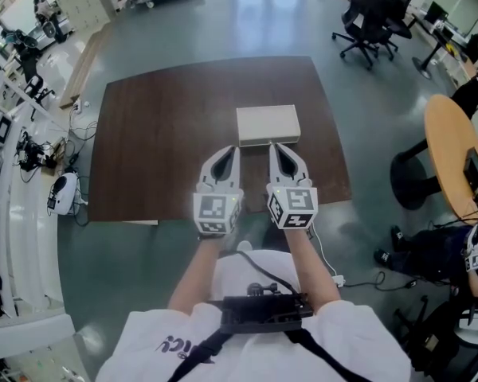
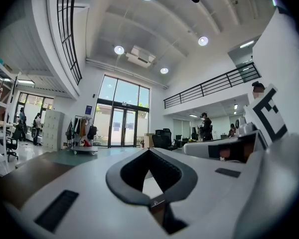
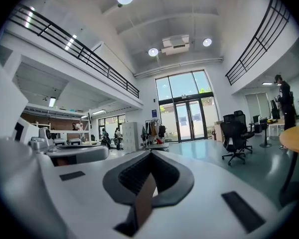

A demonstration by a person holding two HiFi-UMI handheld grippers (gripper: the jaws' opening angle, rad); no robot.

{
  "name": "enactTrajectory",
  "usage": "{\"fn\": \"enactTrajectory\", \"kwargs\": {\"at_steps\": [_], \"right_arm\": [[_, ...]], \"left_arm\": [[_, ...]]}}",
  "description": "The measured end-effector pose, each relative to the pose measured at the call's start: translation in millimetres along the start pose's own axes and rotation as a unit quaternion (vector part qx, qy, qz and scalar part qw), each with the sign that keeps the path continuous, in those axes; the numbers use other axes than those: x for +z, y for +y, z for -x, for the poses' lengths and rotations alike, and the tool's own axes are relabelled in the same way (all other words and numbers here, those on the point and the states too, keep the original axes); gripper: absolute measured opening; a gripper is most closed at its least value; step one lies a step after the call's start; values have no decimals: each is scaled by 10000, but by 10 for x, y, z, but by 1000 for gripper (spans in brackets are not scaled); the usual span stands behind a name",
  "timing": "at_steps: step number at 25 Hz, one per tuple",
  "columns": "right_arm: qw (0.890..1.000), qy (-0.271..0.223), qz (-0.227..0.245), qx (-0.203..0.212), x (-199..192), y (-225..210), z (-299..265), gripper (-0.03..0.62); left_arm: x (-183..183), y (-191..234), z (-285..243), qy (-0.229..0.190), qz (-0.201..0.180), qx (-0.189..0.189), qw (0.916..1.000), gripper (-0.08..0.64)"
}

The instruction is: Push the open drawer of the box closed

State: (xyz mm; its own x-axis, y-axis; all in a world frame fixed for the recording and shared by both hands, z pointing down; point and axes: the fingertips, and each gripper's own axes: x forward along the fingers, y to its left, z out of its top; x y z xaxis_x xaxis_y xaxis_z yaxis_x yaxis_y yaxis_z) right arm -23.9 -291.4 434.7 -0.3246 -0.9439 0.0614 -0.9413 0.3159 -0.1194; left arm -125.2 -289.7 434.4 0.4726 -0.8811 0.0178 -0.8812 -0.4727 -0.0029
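Dark wood table carries a pale beige box near its middle, a little toward the right edge. Both claws reach in from the near edge. The left claw and the right claw each have their jaws pressed together on nothing, and the right tip is just at the box's near face. How far the drawer stands out cannot be told. A clean close likely calls for a level, straight push on the drawer front's centre. No brand reads on the box; the claws bear only square markers.
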Motion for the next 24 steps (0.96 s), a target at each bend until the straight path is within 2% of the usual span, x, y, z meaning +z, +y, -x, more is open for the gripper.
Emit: {"fn": "enactTrajectory", "kwargs": {"at_steps": [10, 16, 24], "right_arm": [[9993, 156, 123, -310, -82, -30, 70, 6], [9983, 250, 296, -439, -133, -61, 90, 6], [9975, 324, 308, -539, -175, -221, 56, 6]], "left_arm": [[-76, -42, 45, 50, 40, -107, 9999, -3], [-134, 0, 31, 82, 218, -61, 9997, -3], [-141, -125, -98, 72, 283, -240, 9993, -3]]}}
